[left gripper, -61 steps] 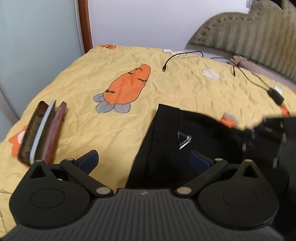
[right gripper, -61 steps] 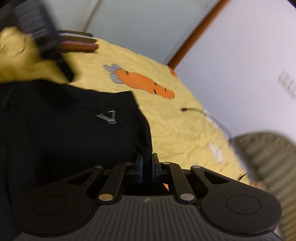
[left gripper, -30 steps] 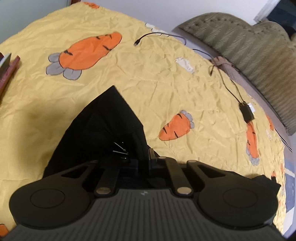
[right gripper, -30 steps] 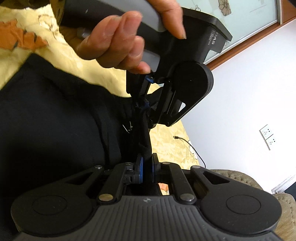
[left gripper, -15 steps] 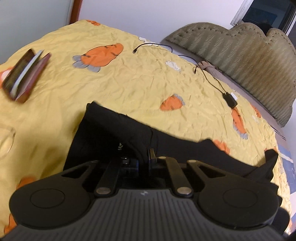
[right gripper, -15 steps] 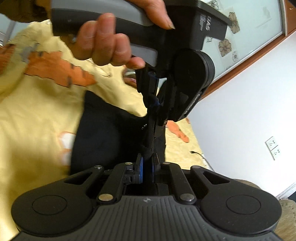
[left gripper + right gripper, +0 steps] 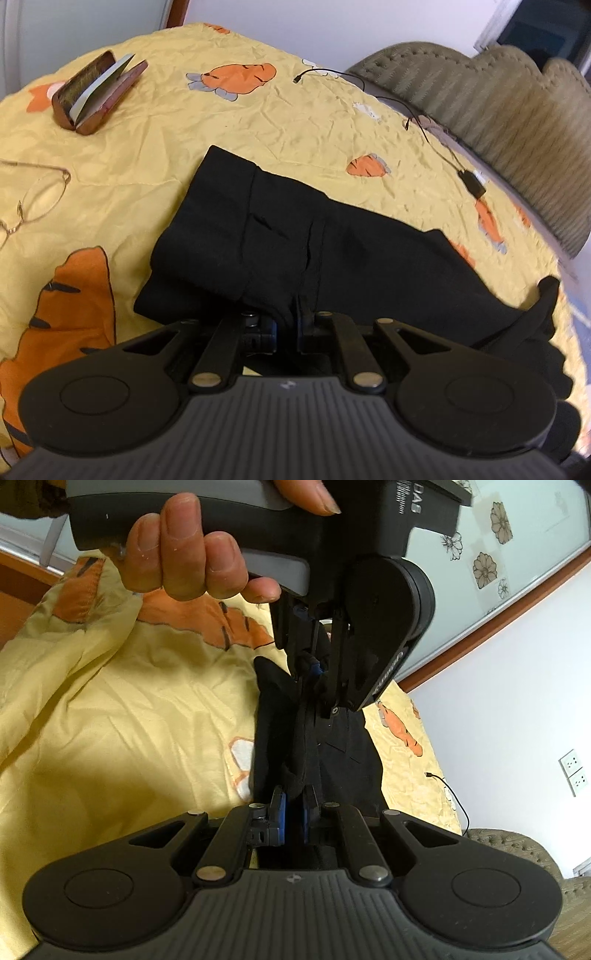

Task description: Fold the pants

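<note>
both hand-held grippers clamped on black pants over the bed

left hand-held gripper [image 7: 287, 326], from its own wrist camera, has its jaws pinched narrow on a fold of the black pants [image 7: 332, 243]. the pants lie across the yellow carrot-print bedsheet [image 7: 207, 122], doubled over with a neat folded edge at the far left and a long dark stretch running off to the right. glasses [image 7: 35, 201] rest on the sheet at the left, an open case [image 7: 98, 94] sits farther back, and a black cable [image 7: 436, 136] trails near the headboard [image 7: 498, 96].

right hand-held gripper [image 7: 293, 810], in the right wrist view, is closed on a bunched ridge of the pants [image 7: 347, 753], the blue pads pressing cloth on both sides. straight ahead the left hand-held gripper [image 7: 317, 672] points down into the same ridge, fabric caught between its fingers, with the person's hand [image 7: 192, 550] wrapped around its grey handle above. the bedsheet [image 7: 122, 720] lies rumpled to the left.
</note>
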The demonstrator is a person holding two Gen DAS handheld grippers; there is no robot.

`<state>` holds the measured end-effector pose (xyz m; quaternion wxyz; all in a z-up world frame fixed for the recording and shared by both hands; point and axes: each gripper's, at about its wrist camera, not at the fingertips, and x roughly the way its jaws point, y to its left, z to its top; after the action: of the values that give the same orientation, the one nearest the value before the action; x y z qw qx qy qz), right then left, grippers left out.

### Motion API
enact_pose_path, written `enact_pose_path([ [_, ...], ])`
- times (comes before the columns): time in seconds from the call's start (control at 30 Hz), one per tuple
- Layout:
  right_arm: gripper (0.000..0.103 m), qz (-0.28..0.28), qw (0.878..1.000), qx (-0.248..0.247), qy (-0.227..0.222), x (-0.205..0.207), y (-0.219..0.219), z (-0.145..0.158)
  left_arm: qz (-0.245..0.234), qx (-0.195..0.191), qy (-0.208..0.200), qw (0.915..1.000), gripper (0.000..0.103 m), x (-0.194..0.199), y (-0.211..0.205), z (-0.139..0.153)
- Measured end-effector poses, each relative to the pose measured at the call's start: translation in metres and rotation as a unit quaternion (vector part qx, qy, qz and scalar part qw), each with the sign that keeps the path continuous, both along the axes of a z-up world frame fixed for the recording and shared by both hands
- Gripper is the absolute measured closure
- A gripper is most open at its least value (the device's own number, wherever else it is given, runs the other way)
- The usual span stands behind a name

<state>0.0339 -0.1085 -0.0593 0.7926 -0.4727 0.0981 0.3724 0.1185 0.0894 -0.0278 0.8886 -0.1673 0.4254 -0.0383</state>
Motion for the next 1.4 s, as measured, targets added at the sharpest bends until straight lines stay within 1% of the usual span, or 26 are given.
enact_pose_path([
  [0.03, 0.095, -0.001, 1.0, -0.002, -0.001, 0.003, 0.01, -0.008, -0.003, 0.017, -0.007, 0.9998, 0.086, 0.0, -0.003, -0.001],
  [0.07, 0.095, -0.004, 1.0, -0.003, -0.002, 0.002, 0.013, -0.012, -0.002, 0.044, -0.015, 0.9989, 0.084, 0.0, -0.007, -0.001],
  [0.1, 0.094, -0.007, 1.0, -0.006, 0.004, 0.002, 0.016, -0.014, 0.002, 0.069, -0.02, 0.9974, 0.077, -0.002, -0.009, -0.001],
  [0.13, 0.094, -0.009, 1.0, -0.01, 0.01, 0.003, 0.019, -0.018, 0.007, 0.092, -0.022, 0.9955, 0.063, -0.004, -0.01, 0.0],
  [0.17, 0.093, -0.013, 1.0, -0.01, 0.001, 0.001, 0.02, -0.022, 0.013, 0.111, -0.026, 0.9934, 0.056, -0.007, -0.01, 0.002],
  [0.2, 0.093, -0.015, 1.0, -0.009, -0.006, -0.001, 0.019, -0.023, 0.019, 0.132, -0.033, 0.9905, 0.042, -0.01, -0.009, 0.004],
  [0.23, 0.093, -0.017, 1.0, -0.004, -0.007, -0.004, 0.018, -0.022, 0.026, 0.156, -0.041, 0.9866, 0.035, -0.013, -0.008, 0.007],
  [0.33, 0.09, -0.039, 0.999, 0.037, 0.004, -0.013, 0.001, -0.008, 0.041, 0.221, -0.066, 0.9722, 0.024, -0.022, -0.006, 0.018],
  [0.4, 0.09, -0.066, 0.994, 0.082, 0.024, -0.019, -0.023, 0.005, 0.042, 0.24, -0.08, 0.9666, 0.023, -0.026, -0.007, 0.027],
  [0.47, 0.09, -0.106, 0.985, 0.129, 0.049, -0.024, -0.055, 0.016, 0.025, 0.251, -0.102, 0.9624, 0.018, -0.029, -0.016, 0.037],
  [0.53, 0.09, -0.158, 0.968, 0.181, 0.076, -0.024, -0.093, 0.025, 0.004, 0.255, -0.127, 0.9586, 0.007, -0.033, -0.036, 0.046],
  [0.6, 0.09, -0.219, 0.944, 0.225, 0.103, -0.018, -0.134, 0.031, -0.039, 0.242, -0.141, 0.9593, 0.005, -0.033, -0.061, 0.049],
  [0.67, 0.09, -0.296, 0.911, 0.261, 0.123, -0.005, -0.178, 0.033, -0.095, 0.214, -0.142, 0.9619, 0.002, -0.03, -0.09, 0.046],
  [0.7, 0.09, -0.335, 0.892, 0.275, 0.126, 0.002, -0.199, 0.033, -0.118, 0.199, -0.136, 0.9632, 0.002, -0.028, -0.104, 0.043],
  [0.73, 0.09, -0.38, 0.868, 0.293, 0.127, 0.011, -0.225, 0.034, -0.139, 0.186, -0.128, 0.9643, 0.002, -0.025, -0.118, 0.038],
  [0.77, 0.09, -0.41, 0.849, 0.308, 0.13, 0.019, -0.244, 0.035, -0.158, 0.175, -0.122, 0.9642, 0.002, -0.024, -0.132, 0.032],
  [0.83, 0.09, -0.481, 0.795, 0.347, 0.126, 0.036, -0.29, 0.038, -0.187, 0.172, -0.123, 0.9593, 0.002, -0.023, -0.156, 0.022],
  [0.9, 0.09, -0.53, 0.748, 0.38, 0.123, 0.052, -0.328, 0.04, -0.216, 0.184, -0.127, 0.9505, 0.002, -0.025, -0.18, 0.011],
  [0.93, 0.09, -0.549, 0.726, 0.395, 0.121, 0.061, -0.346, 0.041, -0.232, 0.19, -0.128, 0.9452, 0.002, -0.024, -0.19, 0.005],
  [1.0, 0.089, -0.578, 0.696, 0.407, 0.126, 0.08, -0.378, 0.045, -0.25, 0.201, -0.128, 0.9386, 0.002, -0.026, -0.206, -0.003],
  [1.07, 0.083, -0.613, 0.665, 0.409, 0.123, 0.104, -0.406, 0.049, -0.258, 0.208, -0.12, 0.9359, 0.002, -0.021, -0.216, -0.014],
  [1.13, 0.06, -0.651, 0.624, 0.414, 0.125, 0.126, -0.431, 0.053, -0.262, 0.205, -0.115, 0.9362, 0.002, -0.019, -0.219, -0.02],
  [1.17, 0.052, -0.667, 0.605, 0.416, 0.127, 0.136, -0.441, 0.055, -0.264, 0.201, -0.112, 0.9368, 0.002, -0.017, -0.22, -0.023],
  [1.2, 0.04, -0.675, 0.594, 0.417, 0.131, 0.147, -0.452, 0.055, -0.266, 0.198, -0.111, 0.937, 0.002, -0.017, -0.219, -0.024],
  [1.27, 0.038, -0.682, 0.588, 0.414, 0.131, 0.163, -0.462, 0.057, -0.265, 0.199, -0.112, 0.9368, 0.002, -0.018, -0.219, -0.026],
  [1.4, 0.038, -0.72, 0.571, 0.371, 0.133, 0.199, -0.475, 0.045, -0.271, 0.198, -0.114, 0.9349, 0.002, -0.016, -0.221, -0.028],
])
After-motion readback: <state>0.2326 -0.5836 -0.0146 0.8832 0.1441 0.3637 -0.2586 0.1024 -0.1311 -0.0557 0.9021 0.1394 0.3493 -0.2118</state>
